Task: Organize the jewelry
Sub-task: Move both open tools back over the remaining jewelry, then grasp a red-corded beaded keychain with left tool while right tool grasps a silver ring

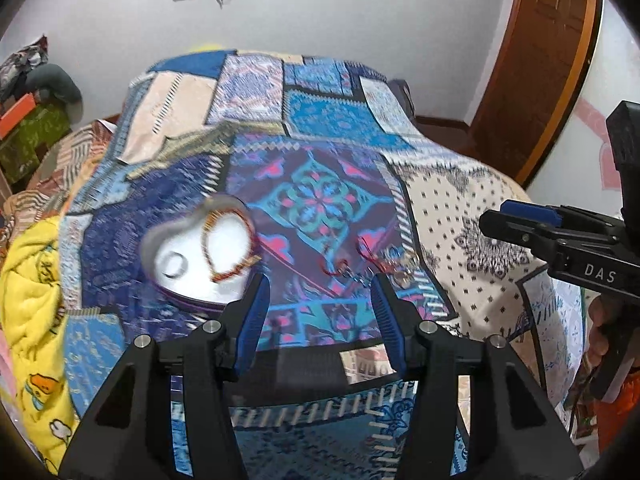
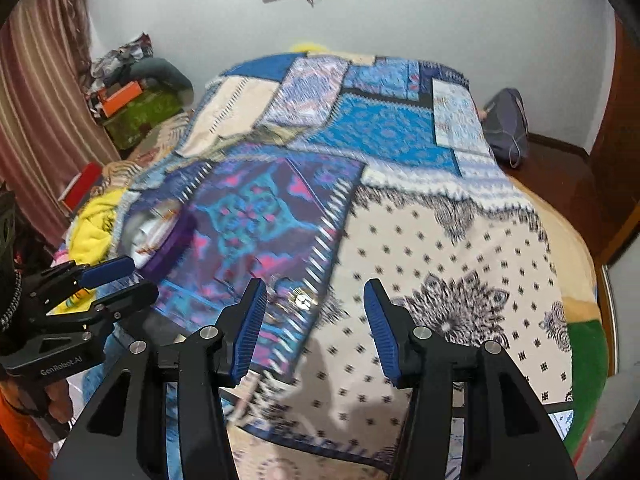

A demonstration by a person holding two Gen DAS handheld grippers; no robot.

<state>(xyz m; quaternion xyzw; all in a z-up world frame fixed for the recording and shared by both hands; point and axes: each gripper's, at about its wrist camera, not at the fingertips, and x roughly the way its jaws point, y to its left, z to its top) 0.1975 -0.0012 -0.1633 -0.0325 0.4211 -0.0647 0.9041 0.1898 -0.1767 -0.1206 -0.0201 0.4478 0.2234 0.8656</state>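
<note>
White wall (image 2: 440,12), patchwork bedspread (image 2: 400,128), wooden door (image 1: 536,60), striped curtain (image 2: 36,100)

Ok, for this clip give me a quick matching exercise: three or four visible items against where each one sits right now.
Items:
1. ring
2. beaded bracelet
3. loose red-string jewelry
4. yellow blanket

Places:
A. bedspread, outside the tin
B. left edge of the bed
C. heart-shaped tin, left lobe
D. heart-shaped tin, right side

Pairs: 1-C, 2-D, 3-A, 4-B
</note>
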